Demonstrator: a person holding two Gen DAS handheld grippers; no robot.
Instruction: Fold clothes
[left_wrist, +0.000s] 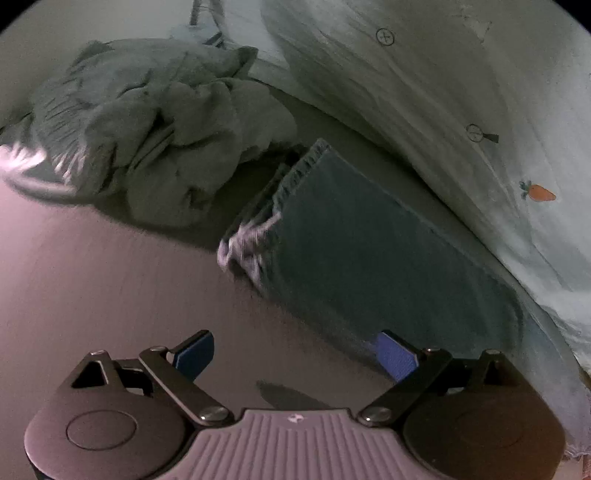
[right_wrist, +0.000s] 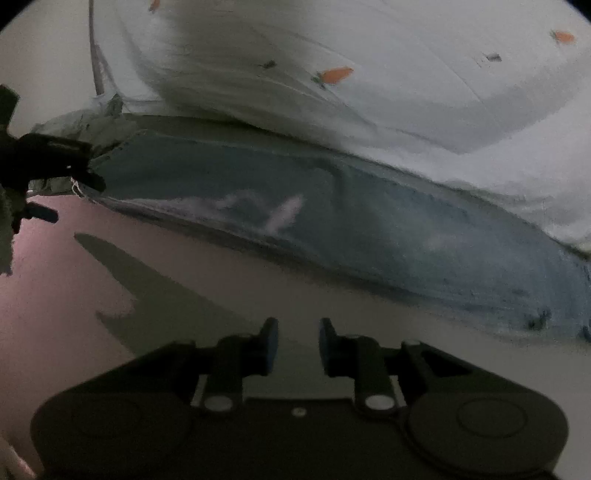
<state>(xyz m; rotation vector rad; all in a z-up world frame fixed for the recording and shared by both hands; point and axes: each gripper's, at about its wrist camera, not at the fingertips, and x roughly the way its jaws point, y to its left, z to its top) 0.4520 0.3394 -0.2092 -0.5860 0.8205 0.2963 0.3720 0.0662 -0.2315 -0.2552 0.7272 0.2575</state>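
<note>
In the left wrist view, the left claw (left_wrist: 295, 350) sits at the bottom of the frame with its jaws spread wide and nothing between them; the blue pads (left_wrist: 395, 354) hang above a bare pale surface (left_wrist: 110, 295). Its right-hand pad overlaps the near corner of a folded dark teal garment (left_wrist: 369, 251), but whether it touches the cloth cannot be told. The garment lies flat, running from the middle of the frame toward the lower right, with stacked stitched edges at its upper left end and a blurred whitish scrap there that is hard to identify. Further out, in the upper left, a crumpled grey-green heap of clothes (left_wrist: 155, 122) rests on the same surface, its left edge smeared by blur. Along the right side and top, a pale quilt (left_wrist: 443, 110) printed with small carrots rises behind the garment and is cut off by the frame.

In the right wrist view, the right claw (right_wrist: 298, 343) is at the bottom centre, its jaws drawn close with a narrow gap, gripping nothing. Beyond it the garment (right_wrist: 332, 229) stretches across the middle of the frame, blurred, with the quilt (right_wrist: 369, 92) above. At the left edge, a dark shape that looks like the other claw is partly cut off.
</note>
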